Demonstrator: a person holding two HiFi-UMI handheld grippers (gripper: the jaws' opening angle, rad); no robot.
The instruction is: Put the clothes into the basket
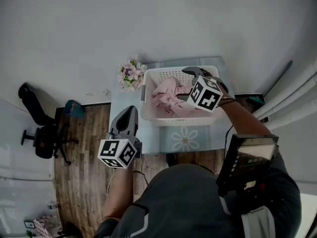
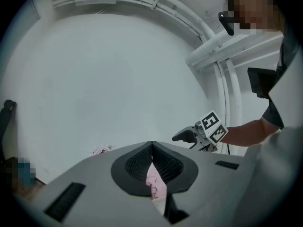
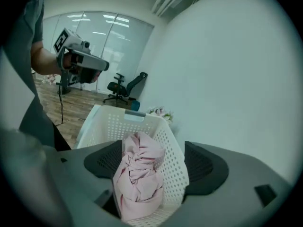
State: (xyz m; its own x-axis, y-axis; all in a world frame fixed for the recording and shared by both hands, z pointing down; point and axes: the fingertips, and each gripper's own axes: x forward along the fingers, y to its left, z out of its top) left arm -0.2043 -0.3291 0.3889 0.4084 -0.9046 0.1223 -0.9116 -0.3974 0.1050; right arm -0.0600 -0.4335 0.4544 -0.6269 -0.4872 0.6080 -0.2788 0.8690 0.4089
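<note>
A white perforated basket [image 1: 148,114] stands on the table, and a bunched pink garment [image 1: 168,99] lies in it. My right gripper [image 1: 183,84] hangs over the basket's right side. In the right gripper view its jaws [image 3: 151,162] stand wide open either side of the pink garment [image 3: 139,174], and the pads do not touch the cloth. My left gripper [image 1: 130,111] is raised at the table's left edge, apart from the basket, with its tips [image 2: 151,148] shut together. A little pink shows through the gap behind them; no cloth hangs from it in the head view.
A pot of pink and white flowers [image 1: 131,74] sits at the table's back left corner beside the basket. The table [image 1: 124,103] stands against a plain wall. On the wooden floor to the left are a black office chair [image 1: 42,133] and a small teal object [image 1: 73,108].
</note>
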